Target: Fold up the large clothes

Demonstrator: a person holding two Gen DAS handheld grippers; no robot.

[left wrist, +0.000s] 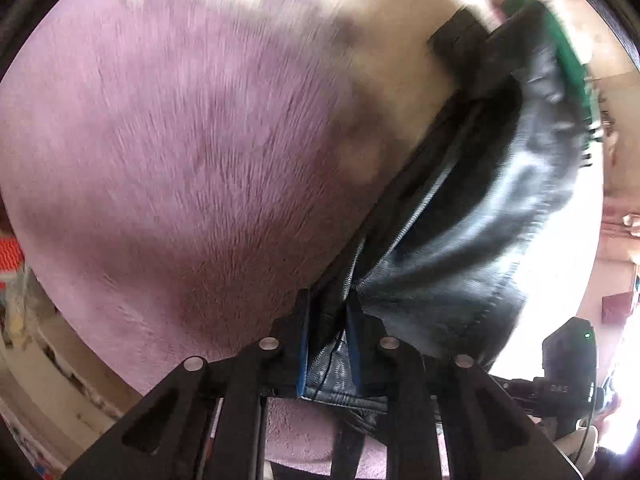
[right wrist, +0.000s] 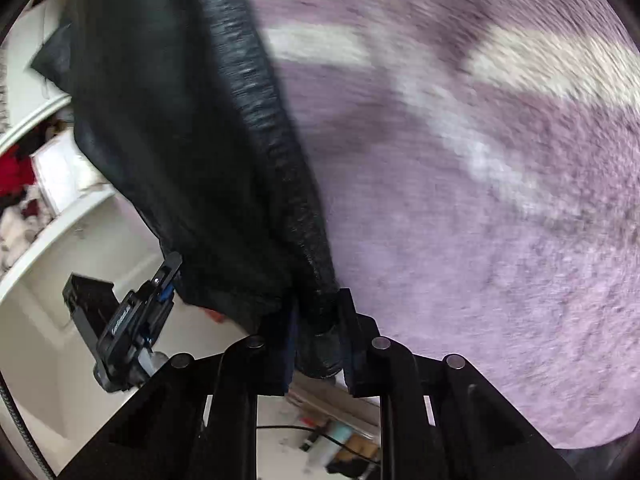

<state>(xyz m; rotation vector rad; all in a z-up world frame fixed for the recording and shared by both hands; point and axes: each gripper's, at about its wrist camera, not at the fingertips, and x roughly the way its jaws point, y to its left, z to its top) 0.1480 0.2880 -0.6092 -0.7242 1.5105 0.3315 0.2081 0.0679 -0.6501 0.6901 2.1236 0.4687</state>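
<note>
I have the black leather jacket [left wrist: 460, 216] pinched in both tools. My left gripper [left wrist: 329, 320] is closed down on a folded edge beside what looks like the zipper line, the blue-padded fingers [left wrist: 304, 344] nearly meeting with leather bunched between them. My right gripper [right wrist: 316, 316] is likewise clamped on a thick rolled seam or hem of the same garment.

From each grip the jacket runs away from the fingers towards the far side, its long axis slanting far-right in the left view and far-left in the right view, so it hangs between my two hands above the lilac fleece blanket [left wrist: 180, 128]. I judge the next move depends on keeping that span taut and lowering it flat; neither hand looks nearer the blanket.

Both views are motion-blurred. The jacket's far end is cut off, I cannot tell sleeves from body, and a green patch [left wrist: 560, 40] at its far end is unclear.
</note>
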